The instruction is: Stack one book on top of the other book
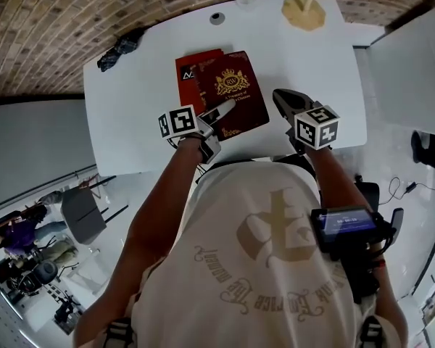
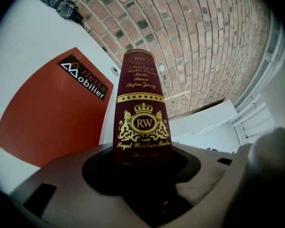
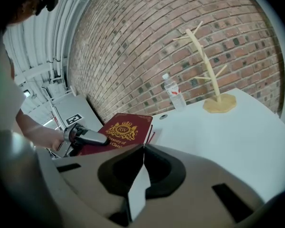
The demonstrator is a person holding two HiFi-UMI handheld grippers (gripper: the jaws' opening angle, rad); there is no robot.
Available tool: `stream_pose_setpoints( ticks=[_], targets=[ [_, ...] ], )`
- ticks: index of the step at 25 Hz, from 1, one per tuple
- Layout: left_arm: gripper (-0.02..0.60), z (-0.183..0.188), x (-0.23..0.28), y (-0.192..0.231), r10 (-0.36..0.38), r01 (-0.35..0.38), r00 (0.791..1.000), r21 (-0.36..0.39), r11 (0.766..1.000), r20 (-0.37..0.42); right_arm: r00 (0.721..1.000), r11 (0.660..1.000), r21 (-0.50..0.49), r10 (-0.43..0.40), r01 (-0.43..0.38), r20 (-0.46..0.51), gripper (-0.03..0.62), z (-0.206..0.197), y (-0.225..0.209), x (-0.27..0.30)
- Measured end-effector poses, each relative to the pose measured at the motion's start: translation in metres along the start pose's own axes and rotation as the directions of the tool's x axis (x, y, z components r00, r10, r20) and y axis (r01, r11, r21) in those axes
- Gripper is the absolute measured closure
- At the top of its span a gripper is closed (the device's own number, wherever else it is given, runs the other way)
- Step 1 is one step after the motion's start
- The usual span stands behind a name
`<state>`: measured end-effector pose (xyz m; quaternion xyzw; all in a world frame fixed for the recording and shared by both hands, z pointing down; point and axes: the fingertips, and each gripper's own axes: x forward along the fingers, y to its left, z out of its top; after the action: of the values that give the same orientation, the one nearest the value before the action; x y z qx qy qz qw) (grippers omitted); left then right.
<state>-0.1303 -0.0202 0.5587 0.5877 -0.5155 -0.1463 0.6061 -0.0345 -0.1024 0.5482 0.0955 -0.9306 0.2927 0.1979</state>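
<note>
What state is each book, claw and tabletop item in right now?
Maroon hardcover book with gold crest: closed, gripped at its spine, partly overlapping the other book.
Flat orange-red book: closed, lying on the white table, partly covered.
Left claw: shut on the maroon book.
Right claw: shut, empty.
Clear plastic water bottle: upright, capped.
Branch-shaped wooden stand: upright, bare.

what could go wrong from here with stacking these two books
The left hand-held gripper pinches the maroon book only at its near spine corner, so it may pivot or slip. It overlaps the red book only partly and askew; let go here, the stack would likely be crooked. Sliding it could also drag the red book.
</note>
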Motion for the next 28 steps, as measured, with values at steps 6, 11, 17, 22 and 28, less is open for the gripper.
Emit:
stream_pose_setpoints(
  ticks=[6,11,17,22,28],
  targets=[
    [0.345,0.01,-0.025,0.011,-0.034,0.034,0.999,-0.004,0.999,0.001,1.0,1.0,-0.009,-0.004,0.004,-0.012,0.572,-0.003,0.023,0.011],
    [0.345,0.023,-0.044,0.027,-0.037,0.037,0.999,-0.019,0.999,0.014,1.0,1.0,-0.012,-0.005,0.004,-0.021,0.572,-0.005,0.04,0.028],
    [0.345,0.034,-0.061,0.045,-0.034,0.034,0.999,-0.009,0.999,-0.002,1.0,1.0,-0.019,-0.002,0.001,-0.029,0.572,-0.005,0.052,0.042],
    [0.345,0.041,-0.065,0.05,-0.029,0.029,1.0,-0.005,1.0,0.009,1.0,1.0,-0.016,-0.002,0.001,-0.029,0.572,-0.007,0.054,0.044],
    [0.345,0.051,-0.071,0.061,-0.031,0.031,1.0,-0.003,1.0,0.0,1.0,1.0,-0.019,-0.006,0.006,-0.029,0.572,-0.009,0.066,0.052]
  ],
)
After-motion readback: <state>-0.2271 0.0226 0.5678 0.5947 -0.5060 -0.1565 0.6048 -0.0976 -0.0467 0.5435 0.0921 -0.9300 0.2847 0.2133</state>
